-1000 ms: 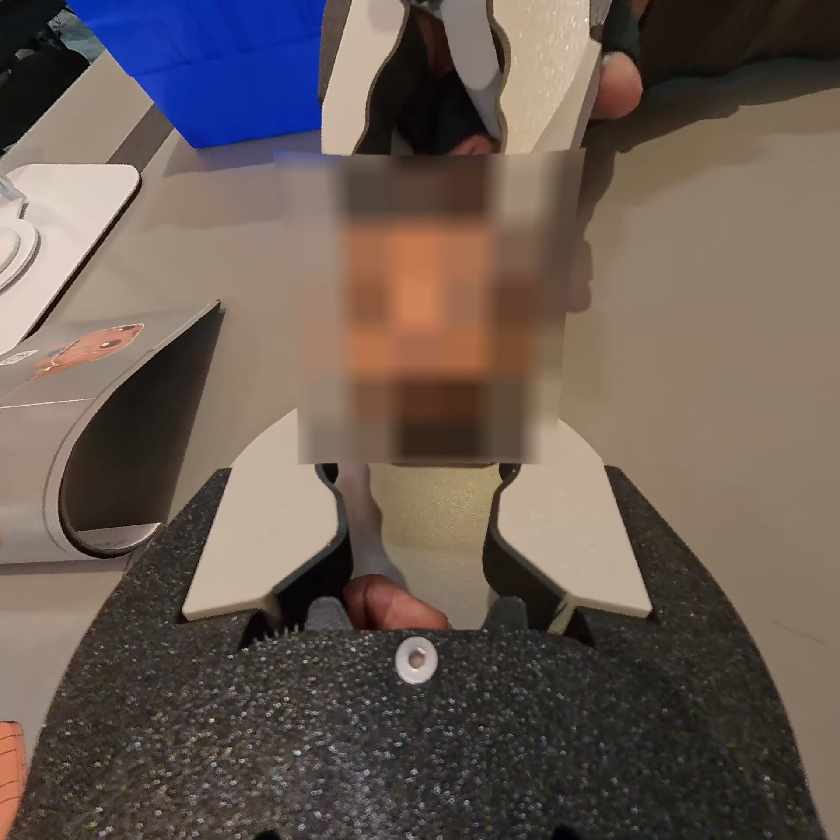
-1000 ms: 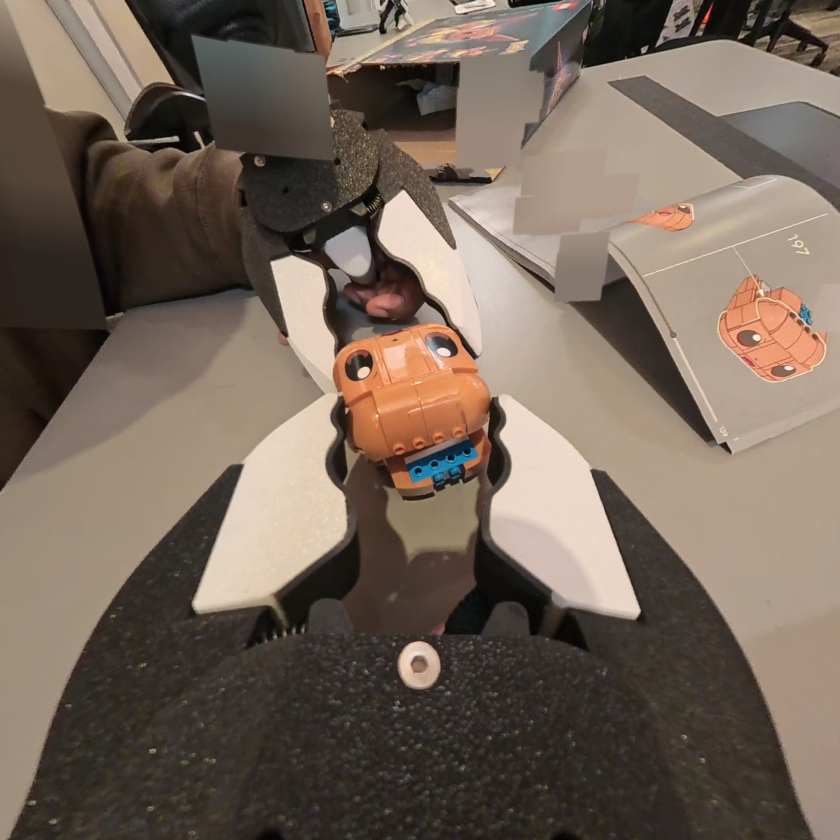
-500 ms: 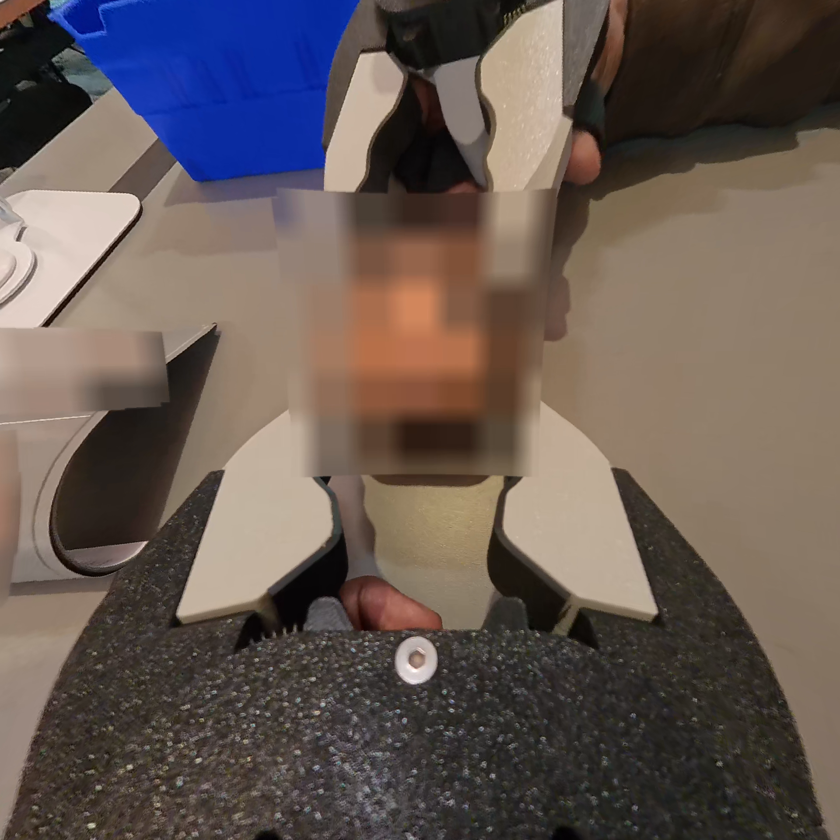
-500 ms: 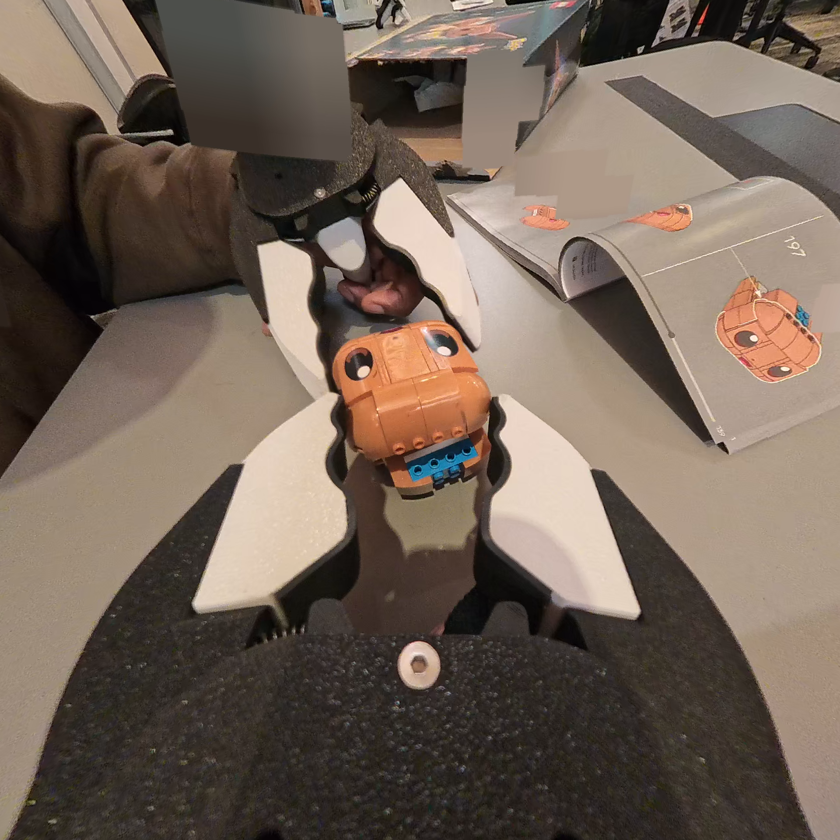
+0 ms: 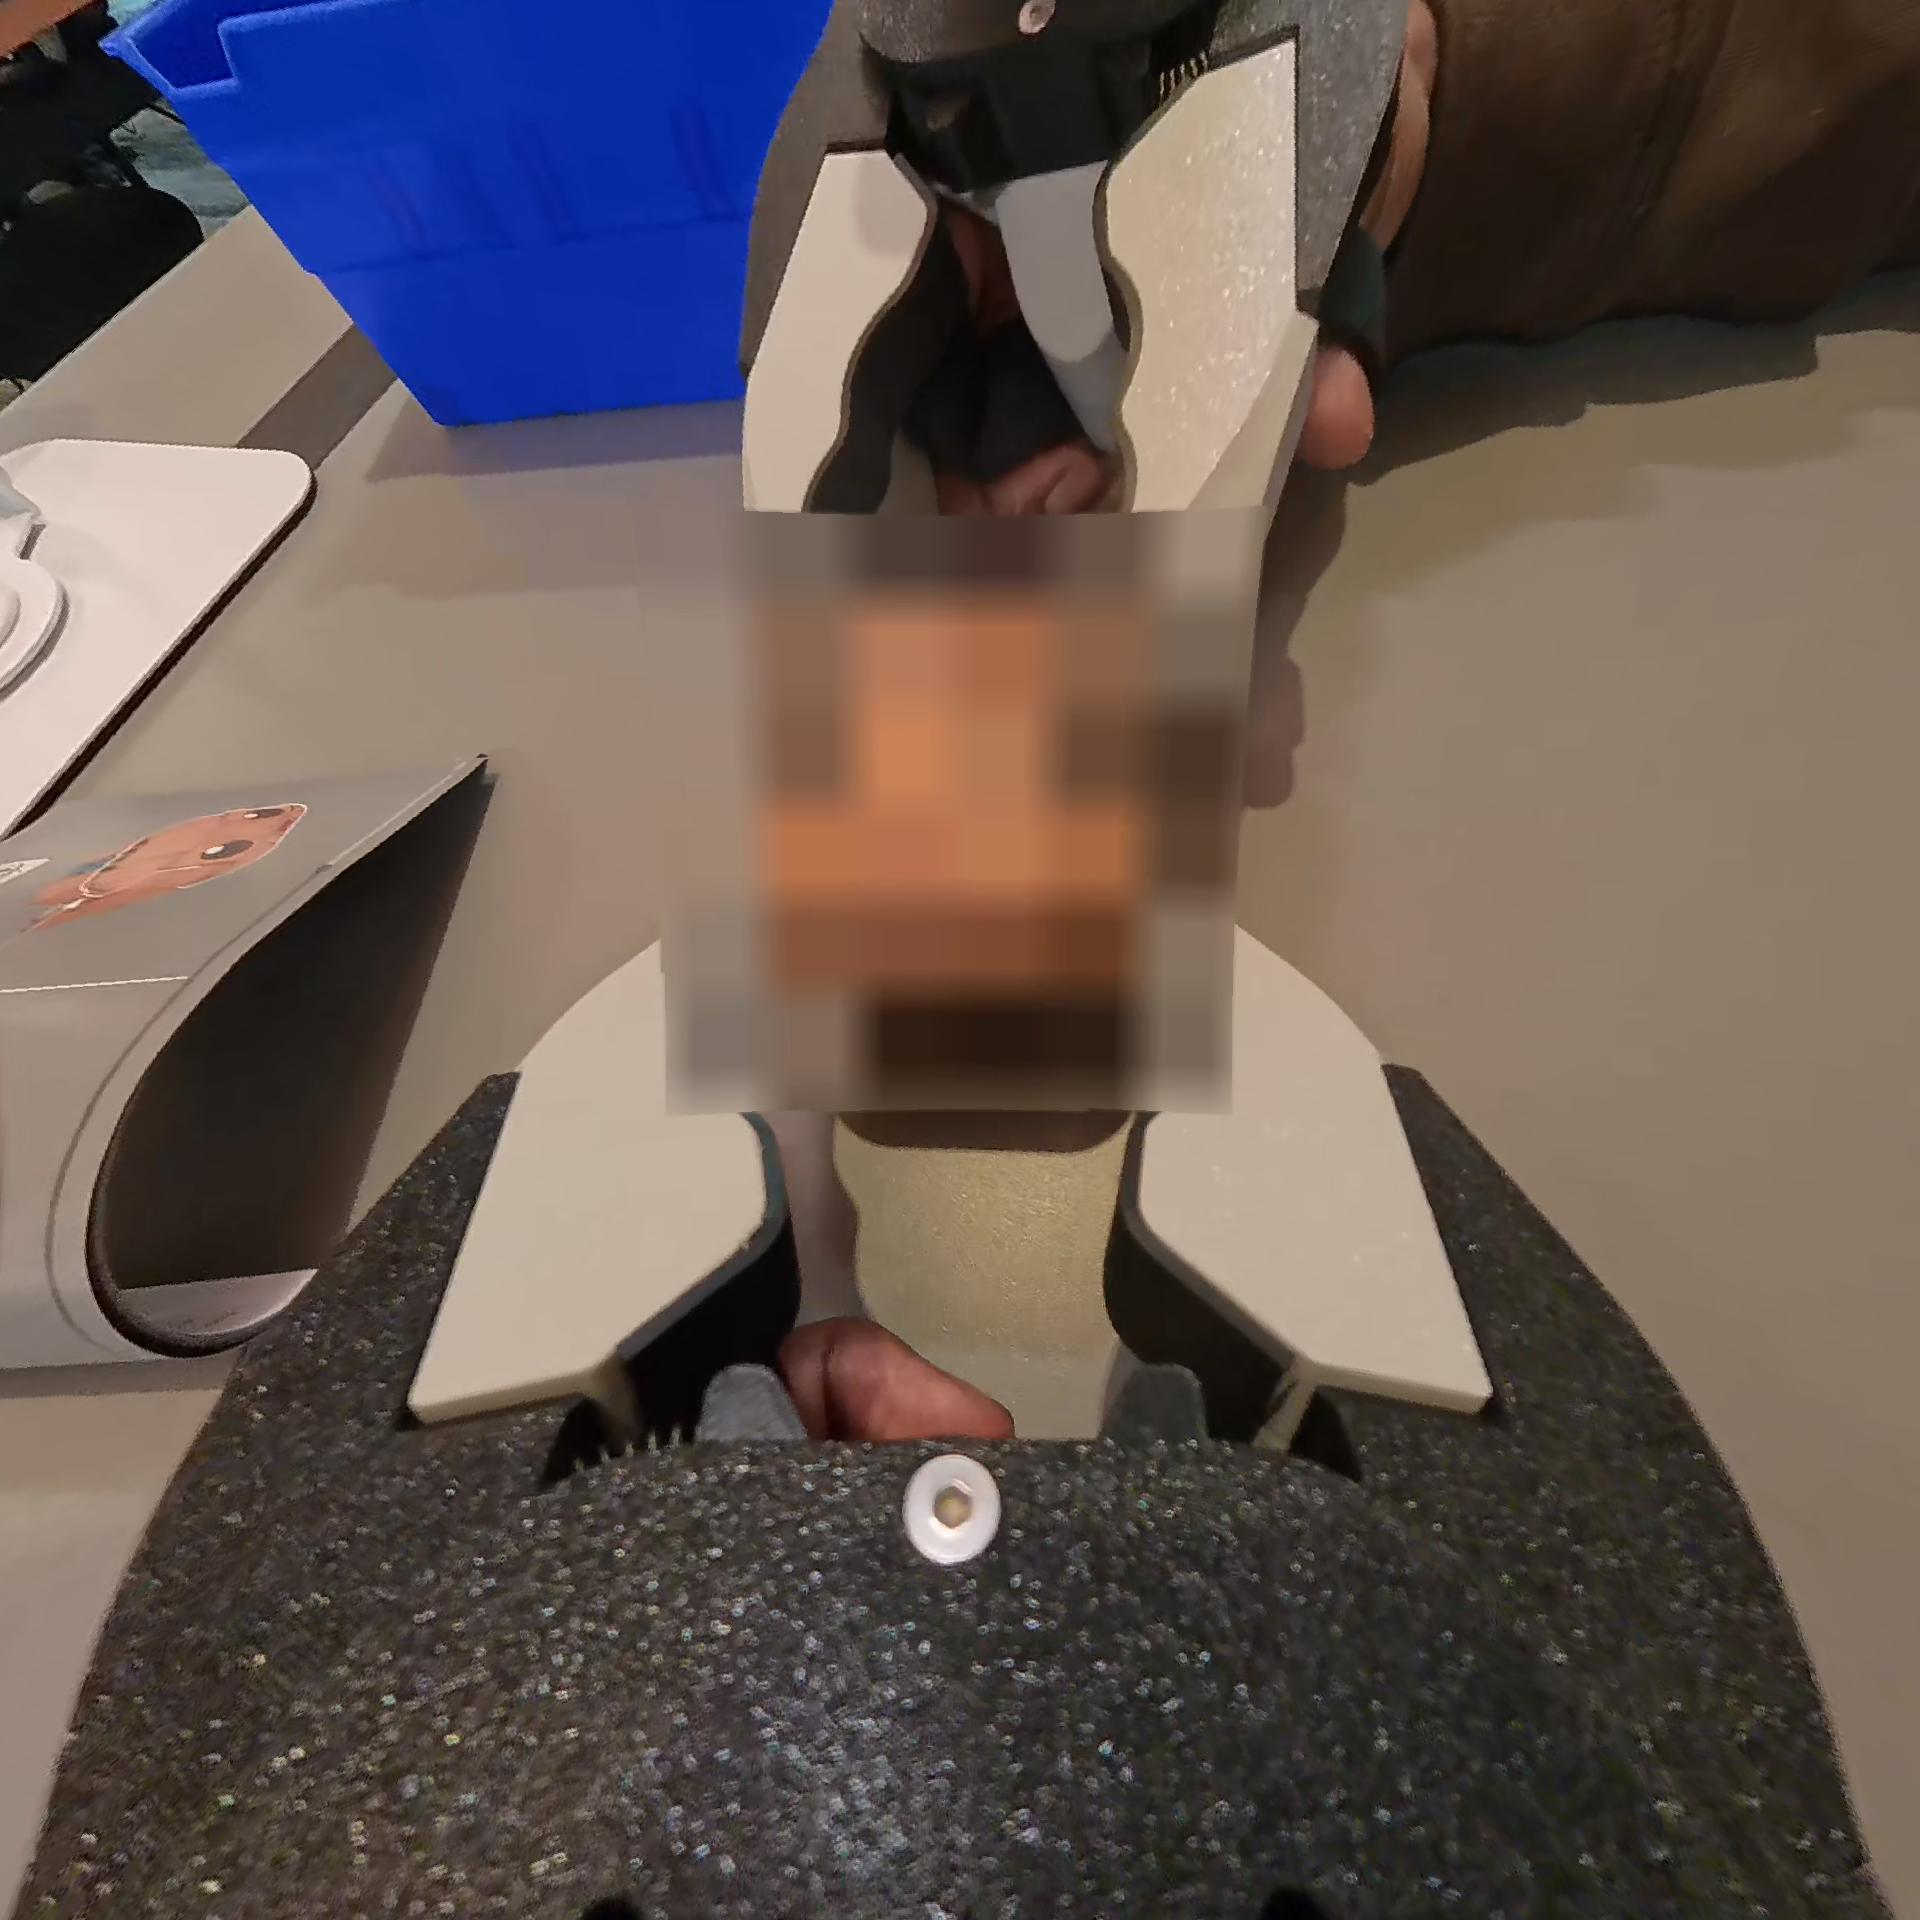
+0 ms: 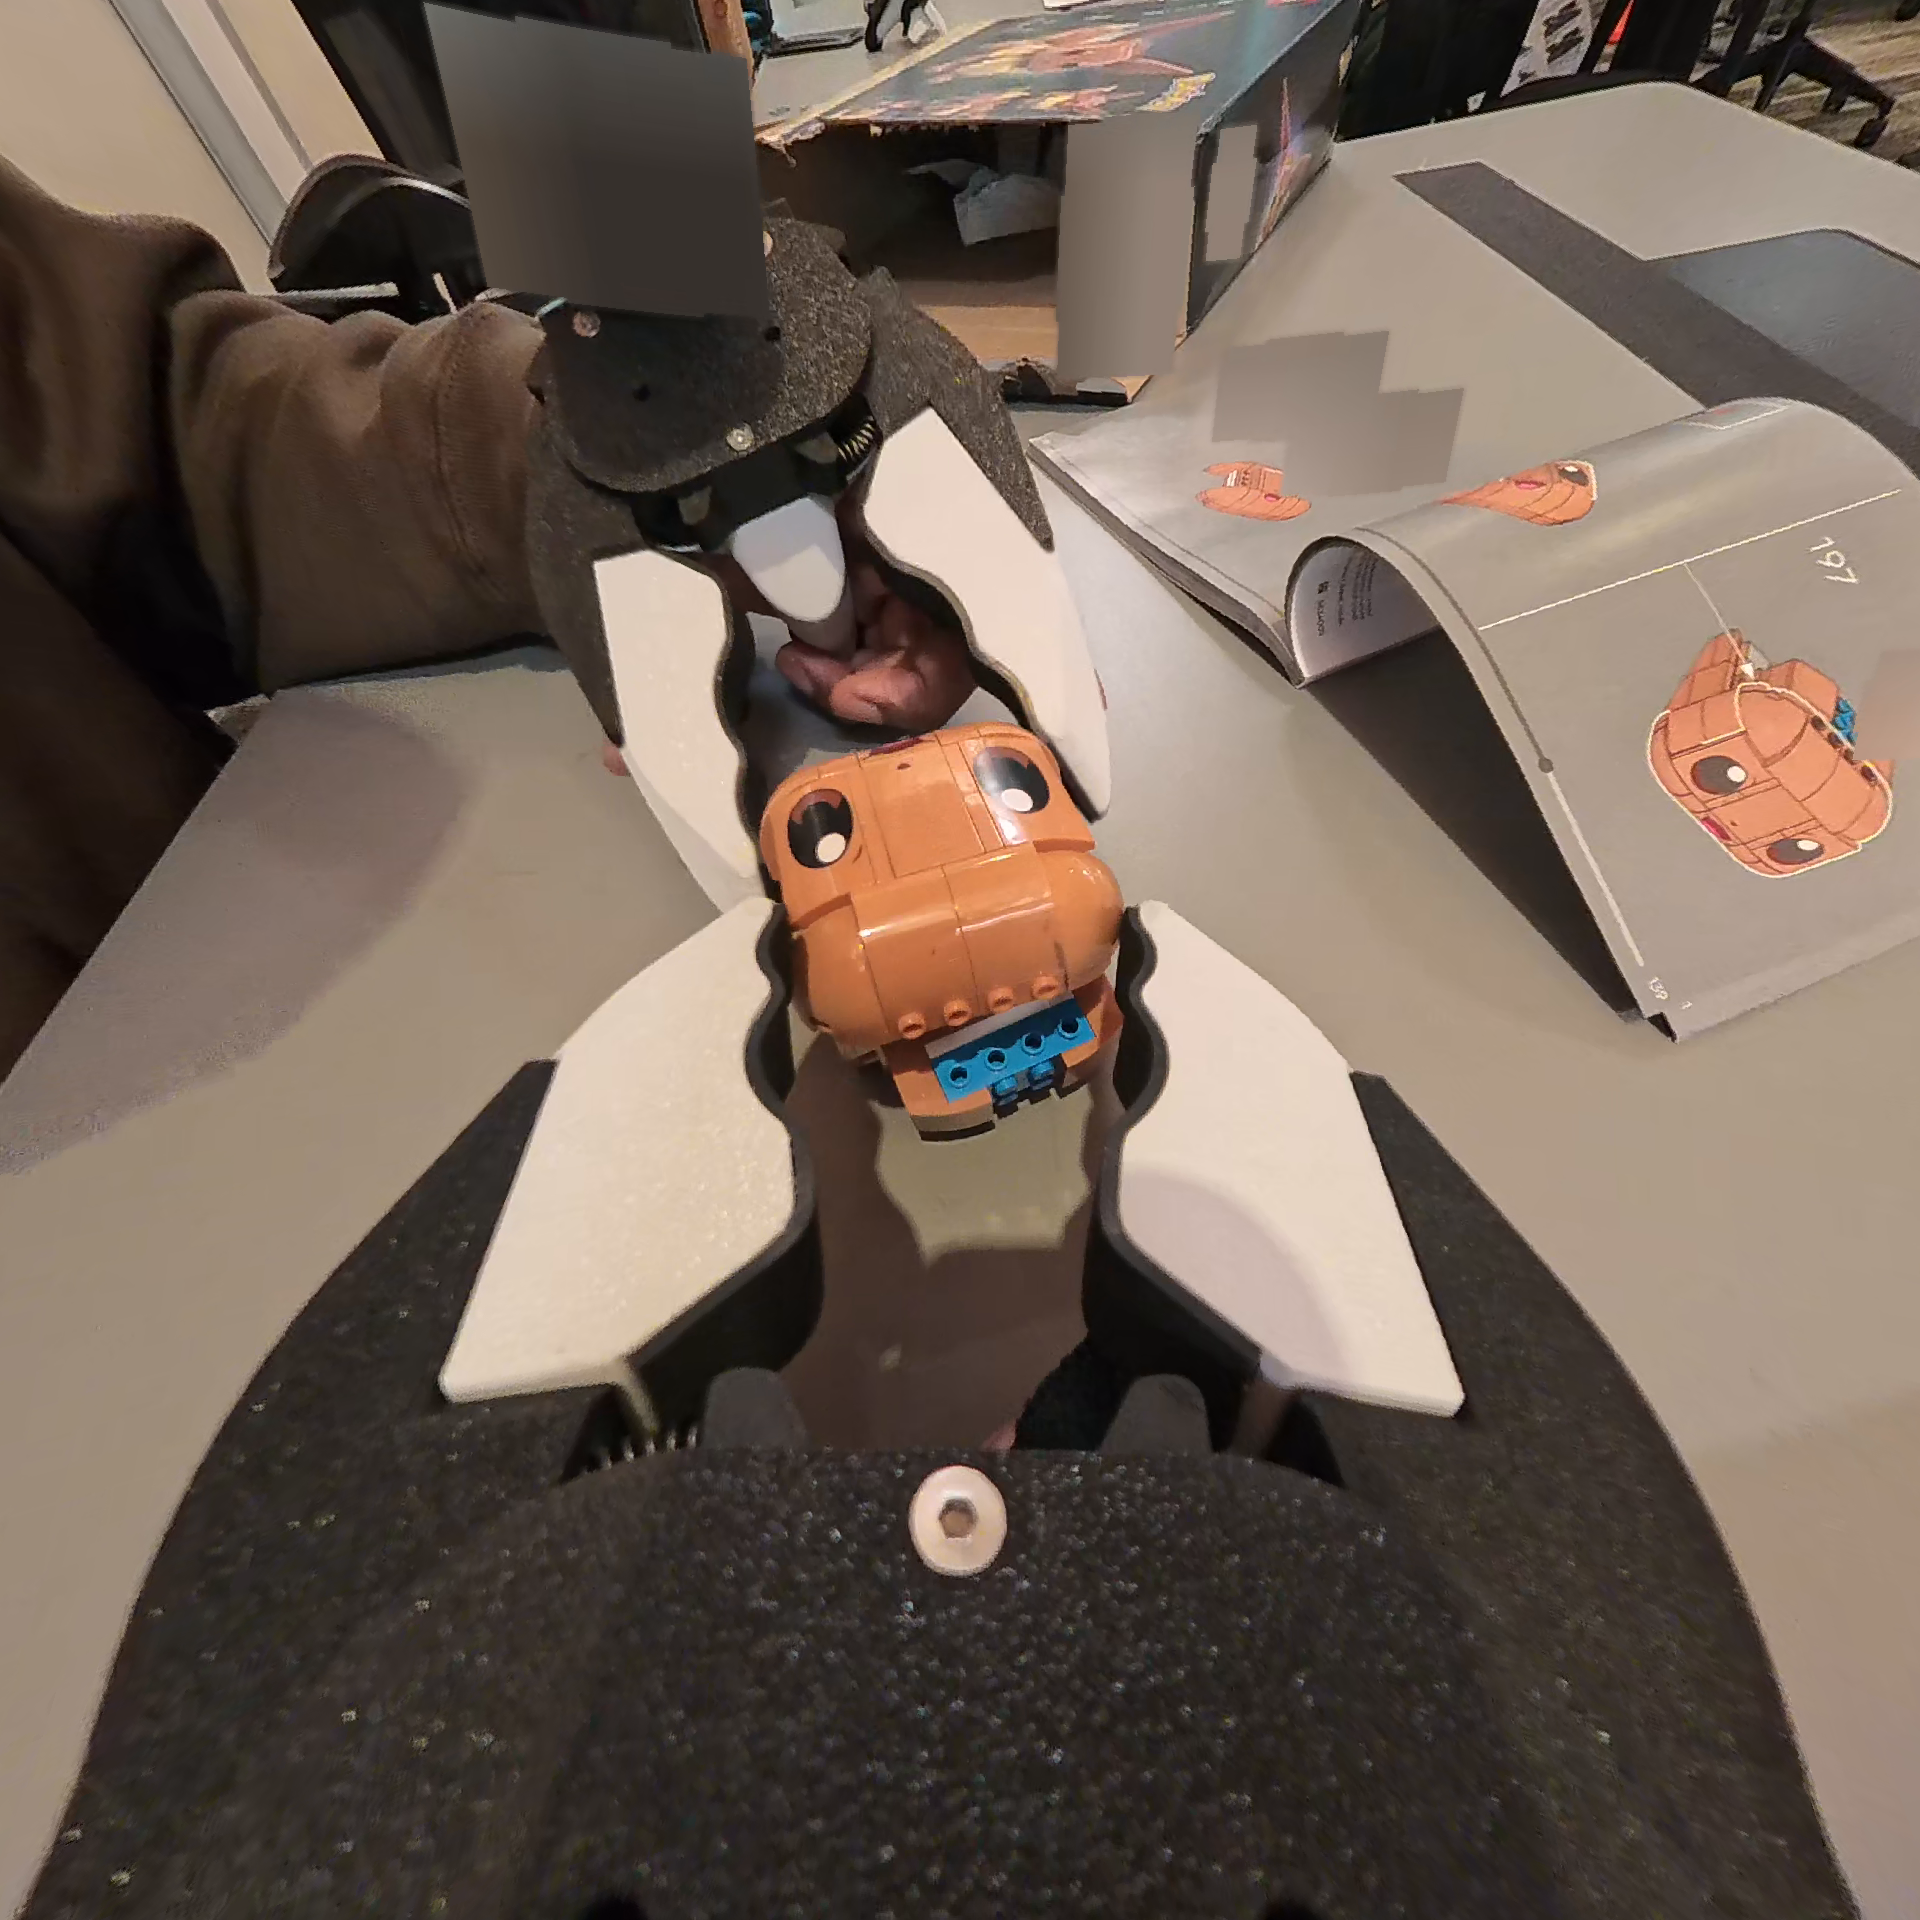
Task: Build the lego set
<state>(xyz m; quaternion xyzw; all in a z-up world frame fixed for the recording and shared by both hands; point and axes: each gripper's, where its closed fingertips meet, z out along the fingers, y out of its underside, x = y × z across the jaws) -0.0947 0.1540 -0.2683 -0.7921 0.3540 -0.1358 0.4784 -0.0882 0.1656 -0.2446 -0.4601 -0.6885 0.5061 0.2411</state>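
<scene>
Pointing eyes-first at left tongs (image 6: pixel 914 800): lego head (image 6: pixel 940 904).

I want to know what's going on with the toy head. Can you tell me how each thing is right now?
Orange brick head: partly built, blue studs showing underneath, gripped from both ends.
Right gripper: shut on the head.
Left gripper: shut on the head's far side.
Instruction booklet: open, one page curled up.
Cardboard box: open.
Blue bin: upright; contents hidden.

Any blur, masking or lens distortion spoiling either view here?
Left wrist view: a mosaic patch hides the orange lego head, so that view shows no grip detail. Right wrist view: the head is sharp; flat grey patches mask the background, wide-angle bending curves the table, and soft shadows lie beneath the tools.
</scene>
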